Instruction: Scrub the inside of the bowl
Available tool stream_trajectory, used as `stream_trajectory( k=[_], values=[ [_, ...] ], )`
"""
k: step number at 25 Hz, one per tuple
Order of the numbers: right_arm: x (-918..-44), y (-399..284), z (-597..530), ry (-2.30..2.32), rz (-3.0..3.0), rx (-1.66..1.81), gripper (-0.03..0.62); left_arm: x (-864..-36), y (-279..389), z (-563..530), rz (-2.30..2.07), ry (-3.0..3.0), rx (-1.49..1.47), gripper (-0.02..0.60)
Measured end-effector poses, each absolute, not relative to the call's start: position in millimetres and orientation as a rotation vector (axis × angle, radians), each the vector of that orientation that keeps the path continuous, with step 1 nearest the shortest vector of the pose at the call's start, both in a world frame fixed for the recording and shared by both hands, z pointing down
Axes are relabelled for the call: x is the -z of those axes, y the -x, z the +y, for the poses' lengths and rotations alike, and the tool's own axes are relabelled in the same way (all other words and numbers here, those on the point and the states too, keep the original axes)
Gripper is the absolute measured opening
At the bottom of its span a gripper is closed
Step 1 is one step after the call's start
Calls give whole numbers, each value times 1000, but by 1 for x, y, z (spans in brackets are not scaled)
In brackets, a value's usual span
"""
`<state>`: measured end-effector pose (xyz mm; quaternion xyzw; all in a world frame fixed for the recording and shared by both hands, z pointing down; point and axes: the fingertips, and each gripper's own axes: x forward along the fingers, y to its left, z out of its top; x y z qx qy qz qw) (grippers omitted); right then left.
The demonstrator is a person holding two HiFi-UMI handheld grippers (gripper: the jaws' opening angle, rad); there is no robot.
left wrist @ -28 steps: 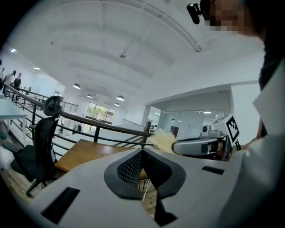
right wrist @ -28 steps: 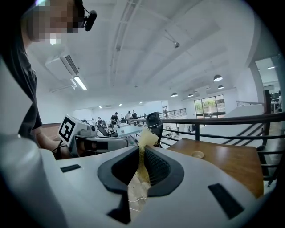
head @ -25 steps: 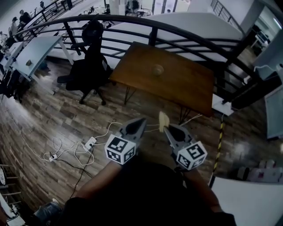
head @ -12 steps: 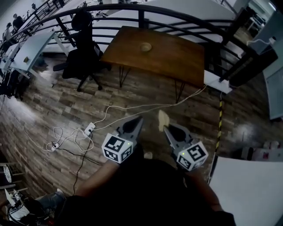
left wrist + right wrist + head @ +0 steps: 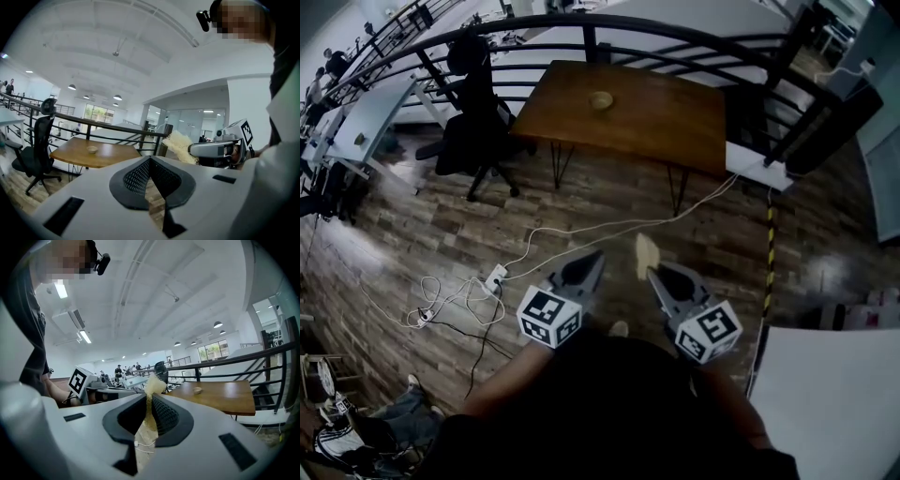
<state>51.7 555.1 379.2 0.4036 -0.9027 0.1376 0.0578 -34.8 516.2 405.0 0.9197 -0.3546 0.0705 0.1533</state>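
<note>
A small tan bowl [image 5: 600,99] stands on a brown wooden table [image 5: 675,122] well ahead of me, across a stretch of wood floor. It also shows as the bowl [image 5: 92,149] in the left gripper view and the bowl [image 5: 198,390] in the right gripper view. My left gripper [image 5: 596,255] is held out in front of my body, shut with nothing in it; the left gripper [image 5: 150,160] has its jaws together. My right gripper [image 5: 652,272] is shut on a pale yellow scrub pad [image 5: 646,255]; the scrub pad [image 5: 152,385] sticks out past the right gripper [image 5: 149,397]. Both grippers are far from the bowl.
A black office chair [image 5: 478,122] stands left of the table, and a dark curved railing [image 5: 675,28] runs behind it. White cables and a power strip [image 5: 495,277] lie on the floor ahead. A white tabletop [image 5: 825,403] is at my lower right.
In the head view the table and bowl have slid up and to the left and look smaller. Both grippers keep their place in the view, and the pad stays in the right one.
</note>
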Motion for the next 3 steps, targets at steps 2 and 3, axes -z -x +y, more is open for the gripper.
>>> stream_trajectory(
  k=[2,3],
  values=[
    [-376,-56,559,-1228,-2741,-411,44,-402,29,519,-1011,-2650,-209,-3],
    [-374,-58,562,-1229,-2744,-406,43,-400,26,521,-1010,-2658,-211,-3]
  ],
)
